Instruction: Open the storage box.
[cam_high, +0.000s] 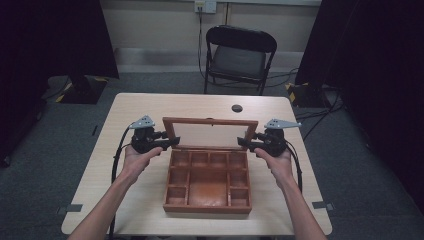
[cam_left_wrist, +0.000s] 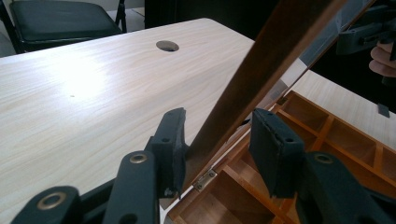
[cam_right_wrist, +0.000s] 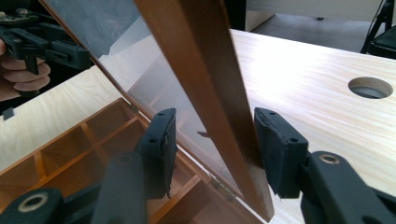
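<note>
- At the middle of the desk (cam_high: 135, 105), nearer its front edge, the high view shows us a wooden box (cam_high: 207, 186) with its glass-paned lid (cam_high: 210, 134) standing raised along the back side. The compartments inside look empty.
- In the same view we see the left hand-held gripper (cam_high: 172, 142) at the lid's left edge and the right hand-held gripper (cam_high: 243, 142) at its right edge, each carried by a hand coming in from the desk's front edge. A round hole (cam_high: 237, 108) lies near the desk's far edge, and a black chair (cam_high: 238, 56) stands beyond it.
- In the left gripper view, the left hand-held gripper (cam_left_wrist: 217, 140) has its jaws apart with the lid's wooden frame (cam_left_wrist: 261, 74) running up between them. One pad touches or nearly touches the frame; the other stands clear. A brass hinge (cam_left_wrist: 205, 178) shows at the frame's foot.
- In the right gripper view, the right hand-held gripper (cam_right_wrist: 215, 147) likewise has its jaws parted around the frame (cam_right_wrist: 205, 93), with gaps on both sides, so we judge it is not clamped.
- We judge the work to concern the lid, whether swinging it open or shut we cannot tell. Both jaws straddle the frame, so positioning looks done. Closing on the frame and moving the lid is left.
</note>
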